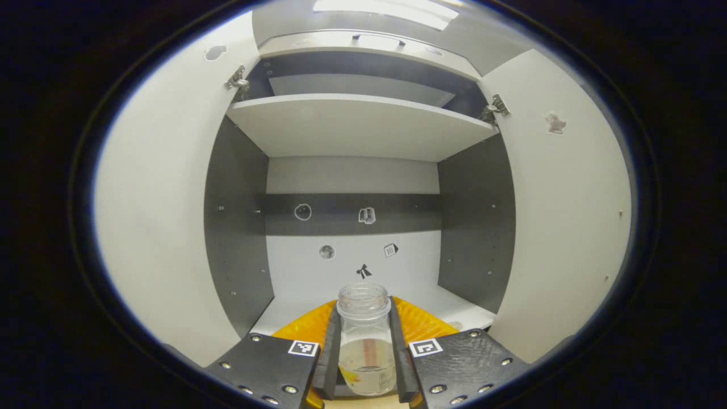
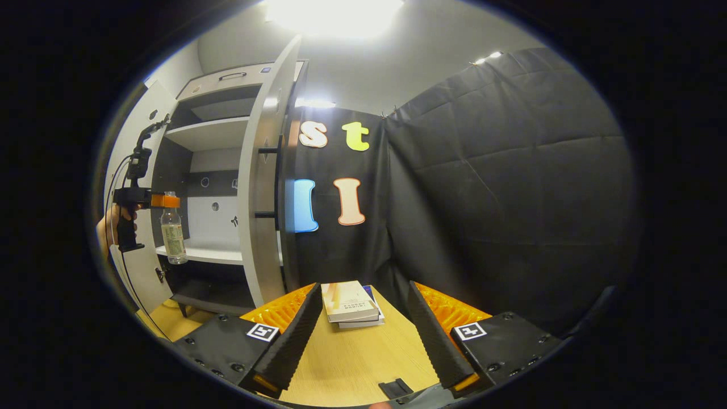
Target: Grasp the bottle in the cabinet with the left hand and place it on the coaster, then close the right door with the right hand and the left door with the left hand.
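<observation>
One clear plastic bottle (image 1: 366, 341) was clamped between the fingers of the left hand-held gripper (image 1: 366, 355), held level before the open grey cabinet (image 1: 352, 125). The right hand-held gripper (image 2: 363, 335) was spread wide above the wooden bench (image 2: 352, 358), where two stacked books (image 2: 349, 304) were seen.

- Left gripper (image 1: 366, 346): positioned in front of the open cabinet (image 1: 352, 130); the bottle (image 1: 366, 341) sits upright between its two fingers, both touching it.
- Bottle: in front of the lower shelf (image 1: 454, 309), below the upper shelf (image 1: 358, 122).
- Doors: left door (image 1: 159, 216) and right door (image 1: 568, 210) flank the opening.
- Right gripper (image 2: 363, 335): over the table (image 2: 352, 358), fingers apart.
- Books (image 2: 349, 304): stacked on the table, right of the cabinet, in front of the booth wall.
</observation>
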`<action>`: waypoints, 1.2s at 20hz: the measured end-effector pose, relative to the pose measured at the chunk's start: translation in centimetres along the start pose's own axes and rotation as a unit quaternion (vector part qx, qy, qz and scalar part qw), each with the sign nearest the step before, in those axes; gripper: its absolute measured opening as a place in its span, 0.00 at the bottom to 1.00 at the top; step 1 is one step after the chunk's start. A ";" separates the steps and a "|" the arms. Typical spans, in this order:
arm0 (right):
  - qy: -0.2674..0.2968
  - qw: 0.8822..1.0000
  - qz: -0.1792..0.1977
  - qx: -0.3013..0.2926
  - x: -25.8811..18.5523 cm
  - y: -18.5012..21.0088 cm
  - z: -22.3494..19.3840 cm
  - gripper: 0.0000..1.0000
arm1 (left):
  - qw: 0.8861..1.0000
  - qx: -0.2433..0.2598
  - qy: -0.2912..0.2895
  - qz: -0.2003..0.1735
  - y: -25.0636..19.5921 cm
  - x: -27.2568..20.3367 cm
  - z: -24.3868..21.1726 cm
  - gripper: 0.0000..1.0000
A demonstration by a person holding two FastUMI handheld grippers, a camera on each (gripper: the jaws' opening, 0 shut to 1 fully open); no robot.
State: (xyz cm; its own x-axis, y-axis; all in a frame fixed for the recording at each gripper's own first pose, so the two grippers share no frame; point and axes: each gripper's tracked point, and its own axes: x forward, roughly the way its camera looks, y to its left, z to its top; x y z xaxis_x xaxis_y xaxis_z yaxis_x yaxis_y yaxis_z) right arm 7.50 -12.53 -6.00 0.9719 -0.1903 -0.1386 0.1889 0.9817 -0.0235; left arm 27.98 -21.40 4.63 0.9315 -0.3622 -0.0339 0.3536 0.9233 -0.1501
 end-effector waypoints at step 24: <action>0.023 0.997 0.075 -0.018 -0.6 0.9 -1.4 0.96 | 0.999 -0.005 0.031 -0.022 -3.5 -10.8 -12.7 0.42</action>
State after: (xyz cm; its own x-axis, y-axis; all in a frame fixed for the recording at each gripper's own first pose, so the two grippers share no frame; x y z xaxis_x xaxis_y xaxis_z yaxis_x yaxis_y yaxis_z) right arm 6.94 -11.58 -7.28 0.9813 -0.0422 -0.1878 0.0364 0.9988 -0.0341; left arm 15.56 -22.32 -7.07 0.9074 -0.4107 -0.0889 0.3934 0.9047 -0.1636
